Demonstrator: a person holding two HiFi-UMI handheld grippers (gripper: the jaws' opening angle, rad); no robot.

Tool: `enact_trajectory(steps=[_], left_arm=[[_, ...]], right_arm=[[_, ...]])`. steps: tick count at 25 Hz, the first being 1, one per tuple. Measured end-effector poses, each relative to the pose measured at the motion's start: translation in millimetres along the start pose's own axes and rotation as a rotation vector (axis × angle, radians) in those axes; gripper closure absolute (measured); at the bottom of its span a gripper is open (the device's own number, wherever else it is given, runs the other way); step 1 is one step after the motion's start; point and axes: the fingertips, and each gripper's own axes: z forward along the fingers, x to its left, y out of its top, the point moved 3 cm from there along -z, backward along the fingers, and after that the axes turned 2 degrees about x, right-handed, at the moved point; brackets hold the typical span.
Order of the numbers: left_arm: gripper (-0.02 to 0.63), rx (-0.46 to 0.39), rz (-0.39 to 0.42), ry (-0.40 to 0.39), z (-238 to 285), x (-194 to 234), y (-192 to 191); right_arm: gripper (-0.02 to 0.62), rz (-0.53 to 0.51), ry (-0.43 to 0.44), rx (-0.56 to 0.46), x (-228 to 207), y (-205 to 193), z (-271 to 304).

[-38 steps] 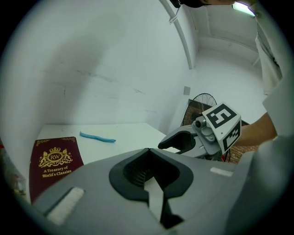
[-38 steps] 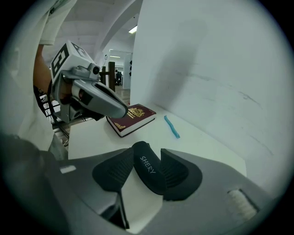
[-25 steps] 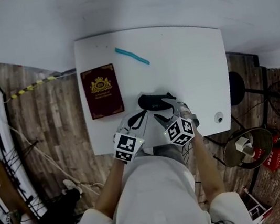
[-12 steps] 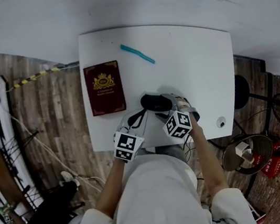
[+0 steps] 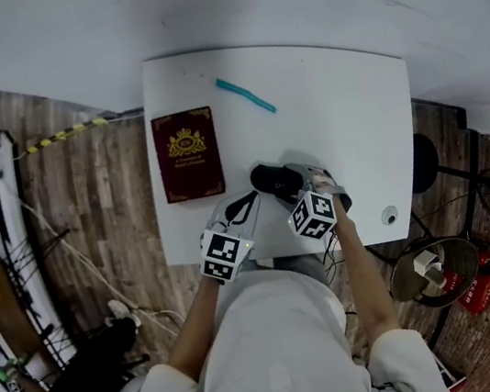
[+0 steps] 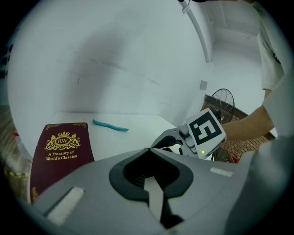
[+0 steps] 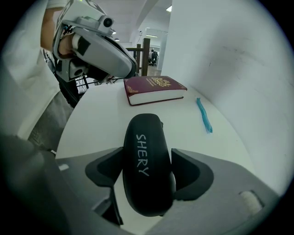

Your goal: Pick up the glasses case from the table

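Note:
The black glasses case (image 5: 272, 177) (image 7: 146, 165), lettered SHERY, lies on the white table (image 5: 345, 127) near its front edge. My right gripper (image 5: 294, 182) (image 7: 147, 174) points steeply down and straddles the case. Its jaws are closing, and a dark pad sits against each long side of the case. My left gripper (image 5: 242, 207) (image 6: 154, 183) hovers just left of the case with its jaws together and nothing between them. From the left gripper view the case is mostly hidden behind the right gripper's body.
A maroon hardcover book (image 5: 188, 153) (image 6: 59, 156) (image 7: 154, 88) lies at the table's left side. A teal strip (image 5: 245, 94) (image 7: 204, 115) lies toward the far edge. A small round object (image 5: 388, 213) sits near the front right corner. A white wall backs the table.
My right gripper has come down over the glasses case, so its jaws now flank it. The left gripper has hardly moved.

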Motion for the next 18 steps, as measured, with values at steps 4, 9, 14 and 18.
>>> enact_trajectory(steps=[4,9,14,18], left_arm=[[0.586,-0.006,0.009,-0.011,-1.3,1.1,1.2],[0.586,-0.024,0.033,-0.031,-5.4,1.2,8.6],[0.586,-0.063,0.06,-0.064,-13.9,-1.9,23.6],[0.586,-0.108,0.095,-0.104,-23.2,-6.1,41.1]], right_arm=[[0.276,0.034,-0.019,-0.003,-1.4,0.4,-1.7],[0.278,0.144,-0.083,-0.071,-10.7,9.0,-22.7],[0.278,0.292,-0.192,-0.175,-19.1,21.1,-63.5],[0.278,0.402,-0.282,-0.269,-19.3,31.1,-100.6]])
